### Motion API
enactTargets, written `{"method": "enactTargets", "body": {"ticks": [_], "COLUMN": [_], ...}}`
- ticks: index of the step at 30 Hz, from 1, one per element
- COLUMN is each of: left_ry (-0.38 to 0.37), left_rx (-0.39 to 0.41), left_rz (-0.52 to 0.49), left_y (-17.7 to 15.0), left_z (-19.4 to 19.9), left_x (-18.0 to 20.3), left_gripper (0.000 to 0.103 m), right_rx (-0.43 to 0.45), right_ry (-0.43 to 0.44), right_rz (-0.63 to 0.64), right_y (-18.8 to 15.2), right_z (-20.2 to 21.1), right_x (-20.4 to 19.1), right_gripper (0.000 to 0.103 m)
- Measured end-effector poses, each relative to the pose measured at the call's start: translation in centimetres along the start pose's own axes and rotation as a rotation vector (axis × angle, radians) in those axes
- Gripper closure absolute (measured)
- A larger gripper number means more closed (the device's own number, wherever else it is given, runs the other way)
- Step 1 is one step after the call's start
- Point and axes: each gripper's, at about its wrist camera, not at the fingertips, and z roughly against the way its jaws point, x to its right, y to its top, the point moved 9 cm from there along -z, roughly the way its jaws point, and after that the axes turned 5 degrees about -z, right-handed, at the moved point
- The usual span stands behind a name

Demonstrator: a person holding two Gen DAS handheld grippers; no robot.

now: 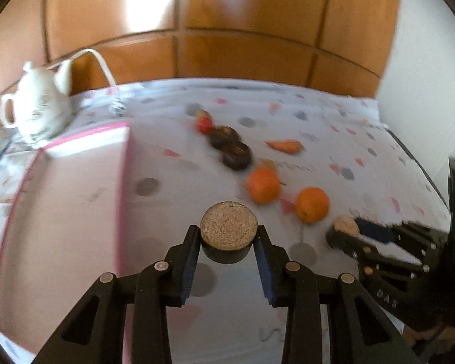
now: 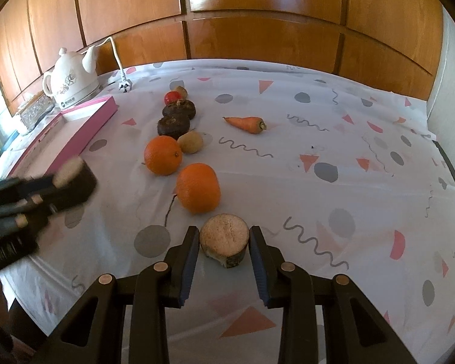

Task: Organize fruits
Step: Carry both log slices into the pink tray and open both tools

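My left gripper (image 1: 227, 236) is shut on a dark round slice with a tan cut face (image 1: 228, 231), held above the cloth beside the pink box (image 1: 66, 212). It shows blurred in the right wrist view (image 2: 72, 179). My right gripper (image 2: 224, 241) is closed around a pale cut chunk (image 2: 224, 239) resting low over the cloth. A line of produce runs away from it: two oranges (image 2: 198, 188) (image 2: 163, 155), a kiwi (image 2: 190, 142), two dark round fruits (image 2: 173, 126) (image 2: 179, 109), a red tomato (image 2: 173, 97). A carrot (image 2: 245, 124) lies apart to the right.
A white kettle (image 2: 71, 83) with its cord and plug (image 2: 125, 86) stands at the back left behind the pink box (image 2: 85, 127). A silver tin (image 2: 35, 112) sits left of it. Wooden panels back the table; a white wall bounds the right.
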Motion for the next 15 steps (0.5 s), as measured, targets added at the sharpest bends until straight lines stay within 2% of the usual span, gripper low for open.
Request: {"method": "enactTargets", "body": {"ticks": [9, 15], "left_ry": [0.121, 0.202], "left_rx": [0.021, 0.033], "left_rz": [0.110, 0.184], "left_y": [-0.4, -1.5], "left_z": [2.1, 3.3], "left_x": [-6.2, -10.3], "left_gripper": [0.067, 0.067], "right_rx": [0.004, 0.022], "right_ry": [0.045, 0.109], "right_rz": [0.084, 0.158], "right_y": [-0.2, 0.9], "right_z": [0.4, 1.1], "right_x": [-3.8, -7.9], "right_gripper": [0.069, 0.069]}}
